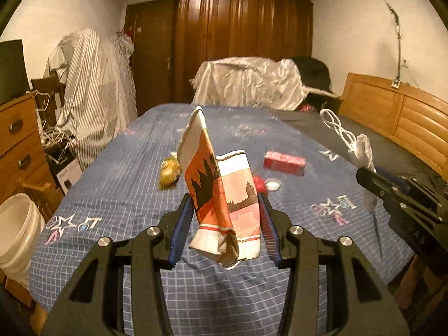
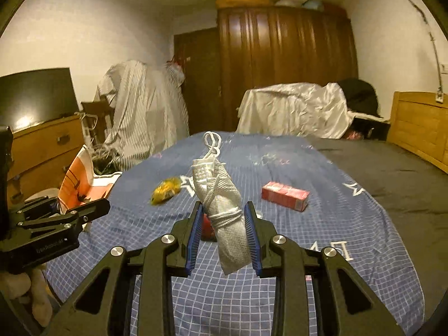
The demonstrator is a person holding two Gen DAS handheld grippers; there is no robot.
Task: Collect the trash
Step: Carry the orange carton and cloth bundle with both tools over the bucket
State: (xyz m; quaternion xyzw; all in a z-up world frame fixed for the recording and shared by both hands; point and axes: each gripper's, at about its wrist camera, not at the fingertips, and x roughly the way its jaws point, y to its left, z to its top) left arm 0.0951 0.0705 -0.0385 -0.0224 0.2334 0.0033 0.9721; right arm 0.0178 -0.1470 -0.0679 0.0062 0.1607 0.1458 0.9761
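- Left gripper point(image 1: 227, 218) clamps a crumpled orange paper bag point(image 1: 221, 196), held above the bed point(image 1: 126, 184).
- Right gripper point(image 2: 226, 235) pinches a white corded pouch point(image 2: 224, 210).
- Risk: the limp pouch could slip out in transit; the dangling cord could snag.
- Red box point(image 2: 285, 196) and yellow wrapper point(image 2: 165, 190) lie uncollected.

— What have I got in the left gripper point(image 1: 225, 215)?
— I see a crumpled paper bag point(image 1: 221, 198), orange and white with dark print, pinched between its blue pads point(image 1: 182, 224) and held up above the bed point(image 1: 117, 184).
— And on the bed?
— Beyond the bag I make out a yellow wrapper point(image 1: 169, 173) to the left, a red box point(image 1: 284, 163) to the right, and a small white lid point(image 1: 272, 184) near a red thing half hidden behind the bag.
— My other gripper?
— The right gripper point(image 1: 364, 177) comes in from the right edge, gripping a white bundle point(image 1: 361, 151) with cord.
— Anything on the floor?
— A white bucket point(image 1: 17, 226) at far left.
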